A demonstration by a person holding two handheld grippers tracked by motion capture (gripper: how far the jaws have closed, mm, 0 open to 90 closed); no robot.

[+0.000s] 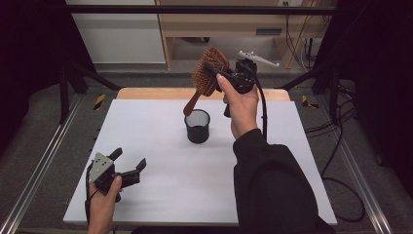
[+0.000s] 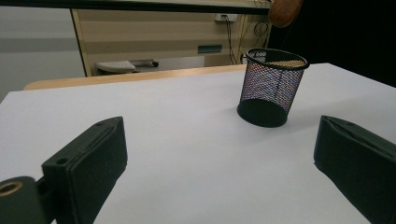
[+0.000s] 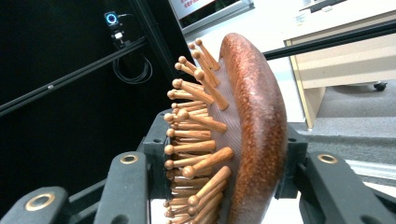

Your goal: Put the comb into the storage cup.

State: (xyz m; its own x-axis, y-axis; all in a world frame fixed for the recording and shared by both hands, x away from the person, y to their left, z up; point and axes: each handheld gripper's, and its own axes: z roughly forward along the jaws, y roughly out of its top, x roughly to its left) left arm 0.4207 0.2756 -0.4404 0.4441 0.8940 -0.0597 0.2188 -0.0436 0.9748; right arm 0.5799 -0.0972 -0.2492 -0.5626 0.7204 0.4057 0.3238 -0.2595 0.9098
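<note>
A wooden paddle hairbrush (image 1: 208,73) hangs in the air above the back of the table, handle pointing down-left toward a black mesh cup (image 1: 197,126). My right gripper (image 1: 217,74) is shut on the brush's head. In the right gripper view the jaws clamp the brush (image 3: 254,116) from both sides, bristles facing left, with the right gripper (image 3: 224,186) around its lower part. My left gripper (image 1: 130,159) rests open near the table's front left corner, nothing between its jaws. The left gripper (image 2: 219,154) looks at the mesh cup (image 2: 273,86), and the brush's tip (image 2: 285,11) hangs above it.
The white table top (image 1: 146,141) has a wooden strip along its far edge. A black cable (image 1: 264,112) trails from the right gripper. Metal rails (image 1: 44,161) flank the table, and a wooden cabinet (image 1: 234,24) stands behind it.
</note>
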